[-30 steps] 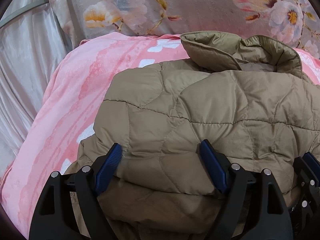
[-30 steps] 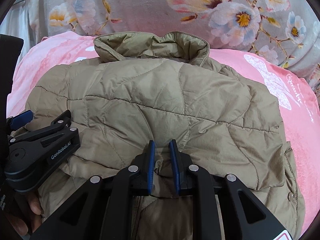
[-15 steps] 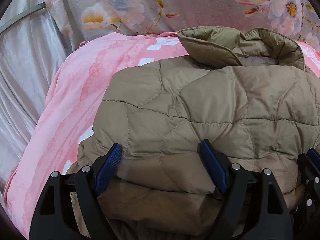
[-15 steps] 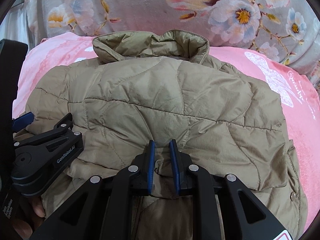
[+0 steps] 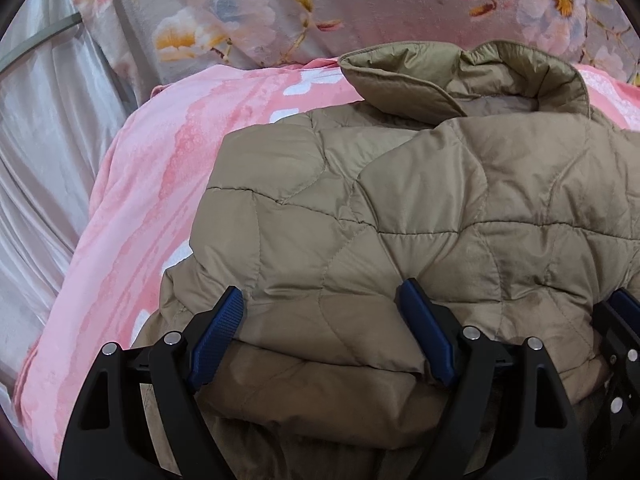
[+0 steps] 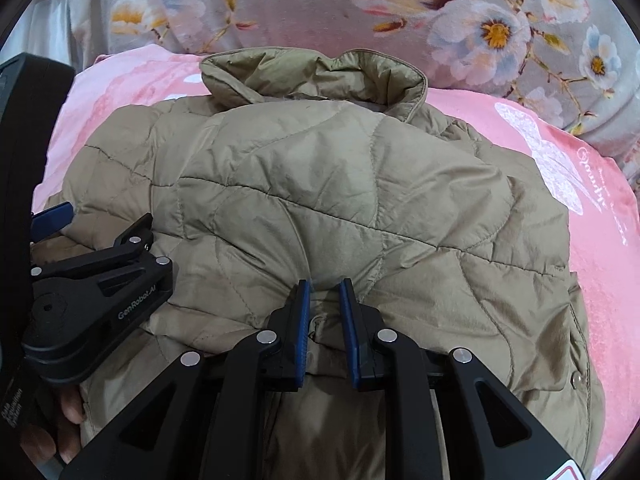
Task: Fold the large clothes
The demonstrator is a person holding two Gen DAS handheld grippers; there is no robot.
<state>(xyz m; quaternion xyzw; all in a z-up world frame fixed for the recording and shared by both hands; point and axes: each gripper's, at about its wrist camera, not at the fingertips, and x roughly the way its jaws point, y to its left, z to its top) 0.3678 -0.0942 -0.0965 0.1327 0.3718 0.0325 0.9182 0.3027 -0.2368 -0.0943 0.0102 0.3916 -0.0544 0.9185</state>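
Note:
A tan quilted jacket lies folded on a pink blanket, its collar at the far end. My left gripper is open, its blue pads wide apart over the near folded edge of the jacket. My right gripper is shut on a pinch of the jacket at the near edge of the top layer. The left gripper also shows at the left of the right wrist view. The right gripper's fingers show at the right edge of the left wrist view.
A grey floral cover lies behind the jacket. A pale satin sheet hangs at the left. The pink blanket reaches out to the right of the jacket. A hand holds the left gripper.
Both grippers have moved slightly forward over the jacket, so the jacket and collar look larger and nearer. The left jaws stay open and the right stays shut on the fabric.

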